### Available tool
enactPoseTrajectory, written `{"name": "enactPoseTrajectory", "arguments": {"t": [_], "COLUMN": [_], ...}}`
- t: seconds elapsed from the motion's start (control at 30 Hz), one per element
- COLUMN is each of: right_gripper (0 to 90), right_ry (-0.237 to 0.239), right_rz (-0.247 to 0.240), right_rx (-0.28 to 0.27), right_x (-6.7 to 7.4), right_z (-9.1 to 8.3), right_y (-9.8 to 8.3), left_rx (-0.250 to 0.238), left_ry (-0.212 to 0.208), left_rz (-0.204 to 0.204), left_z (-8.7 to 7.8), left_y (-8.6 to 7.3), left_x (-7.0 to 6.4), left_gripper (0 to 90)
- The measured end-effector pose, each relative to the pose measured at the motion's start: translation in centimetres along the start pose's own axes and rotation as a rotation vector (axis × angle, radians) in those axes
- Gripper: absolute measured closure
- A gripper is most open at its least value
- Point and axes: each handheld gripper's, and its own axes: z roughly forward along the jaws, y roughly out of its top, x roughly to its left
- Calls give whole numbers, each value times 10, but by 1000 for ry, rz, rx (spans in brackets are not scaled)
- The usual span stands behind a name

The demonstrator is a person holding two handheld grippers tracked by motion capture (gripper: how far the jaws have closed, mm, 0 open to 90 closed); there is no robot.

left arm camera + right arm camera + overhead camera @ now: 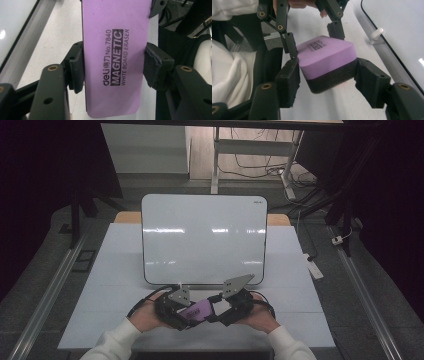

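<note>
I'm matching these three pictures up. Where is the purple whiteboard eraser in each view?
High view: the purple eraser lies low at centre, between the two grippers.
Left gripper view: it fills the middle, printed face up, reaching from the top edge down between the fingers.
Right gripper view: centre, its dark felt edge nearest the camera.
Shared landmark: the whiteboard, at the upper left in the left gripper view and the upper right in the right gripper view.

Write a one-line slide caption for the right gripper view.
Both grippers clamp a purple whiteboard eraser: right gripper at its near end, left gripper at its far end.
</note>
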Motion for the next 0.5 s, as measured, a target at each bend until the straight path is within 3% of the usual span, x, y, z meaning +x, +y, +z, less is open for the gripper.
{"name": "enactPoseTrajectory", "arguments": {"t": [0.07,0.13,0.27,0.33,0.5], "right_gripper": [413,420,423,424,425], "right_ry": [-14,-32,-80,-94,-105], "right_rz": [31,95,221,288,408], "right_rx": [-25,-62,-124,-163,-209], "right_x": [0,-4,-11,-14,-14], "right_z": [-2,-5,-12,-13,-13], "right_y": [-1,-2,-5,-6,-4], "left_rx": [-37,-86,-169,-177,-132], "left_ry": [90,157,285,345,571], "left_rz": [-2,-11,-17,9,94], "left_z": [-6,-13,-20,-14,3], "left_y": [0,-3,-10,-12,-7], "left_x": [-4,-9,-22,-31,-45], "left_gripper": [384,327,322,329,360]}}
